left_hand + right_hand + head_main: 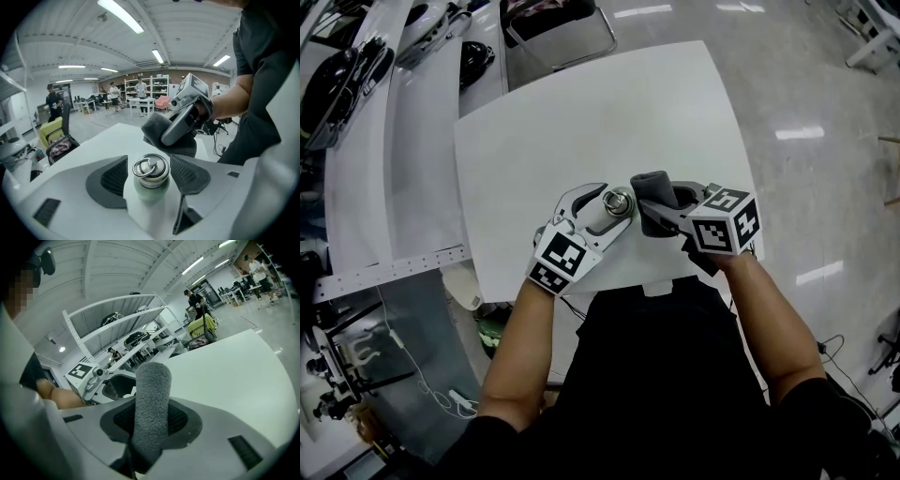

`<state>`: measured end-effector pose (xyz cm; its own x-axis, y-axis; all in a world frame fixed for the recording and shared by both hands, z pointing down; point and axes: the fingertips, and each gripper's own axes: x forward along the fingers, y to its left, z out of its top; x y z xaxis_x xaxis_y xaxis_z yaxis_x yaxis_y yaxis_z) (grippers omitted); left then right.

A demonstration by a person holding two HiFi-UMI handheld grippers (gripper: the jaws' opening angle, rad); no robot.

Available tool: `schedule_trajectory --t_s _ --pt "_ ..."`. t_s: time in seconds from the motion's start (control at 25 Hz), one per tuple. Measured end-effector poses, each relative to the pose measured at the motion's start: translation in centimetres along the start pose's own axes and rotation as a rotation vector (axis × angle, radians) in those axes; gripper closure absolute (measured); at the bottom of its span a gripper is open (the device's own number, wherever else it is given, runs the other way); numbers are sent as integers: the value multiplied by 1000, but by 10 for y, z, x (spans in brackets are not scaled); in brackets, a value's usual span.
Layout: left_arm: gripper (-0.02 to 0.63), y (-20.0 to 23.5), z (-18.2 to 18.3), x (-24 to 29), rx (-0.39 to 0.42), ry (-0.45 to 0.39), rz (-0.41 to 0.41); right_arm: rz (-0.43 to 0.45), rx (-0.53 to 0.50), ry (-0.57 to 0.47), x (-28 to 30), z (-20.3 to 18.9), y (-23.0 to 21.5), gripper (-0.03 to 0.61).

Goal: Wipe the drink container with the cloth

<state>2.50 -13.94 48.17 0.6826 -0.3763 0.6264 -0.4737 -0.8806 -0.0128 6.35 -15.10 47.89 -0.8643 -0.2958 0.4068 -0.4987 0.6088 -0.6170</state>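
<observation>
Clamped the ring-capped drink bottle (151, 180) upright in the left gripper (600, 212), over the white table's (581, 112) near edge, presumably to steady it for wiping. Pinched the rolled grey cloth (151, 399) in the right gripper (664, 216), just beside the bottle's cap, perhaps touching it; hard to tell. Wide bare tabletop ahead for moving; scant room back toward the body.

You stand at a white counter (581, 131) on glossy grey floor (806, 84); white shelving (422, 122) left, strip lights (121, 15) overhead.
</observation>
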Motion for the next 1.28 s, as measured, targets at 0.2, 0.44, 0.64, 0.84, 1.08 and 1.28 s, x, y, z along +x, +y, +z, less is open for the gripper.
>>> schedule_trajectory --t_s 0.2,0.44,0.64,0.84,1.08,1.28 --pt "341 0 -9 2 -62 -4 84 2 -21 34 13 1 -2 465" --pt "357 -2 -12 5 -70 11 67 -7 -4 65 23 -3 -18 465" --pt "359 1 -12 2 -63 18 54 -4 54 70 34 -12 -31 465" --pt "359 0 -13 2 -61 24 50 -13 102 64 40 -19 -43 465" --pt "359 1 -12 3 -58 29 44 -64 79 125 50 -36 -66 465" --pt "359 0 -11 3 -59 33 37 -116 85 163 58 -47 -78 465"
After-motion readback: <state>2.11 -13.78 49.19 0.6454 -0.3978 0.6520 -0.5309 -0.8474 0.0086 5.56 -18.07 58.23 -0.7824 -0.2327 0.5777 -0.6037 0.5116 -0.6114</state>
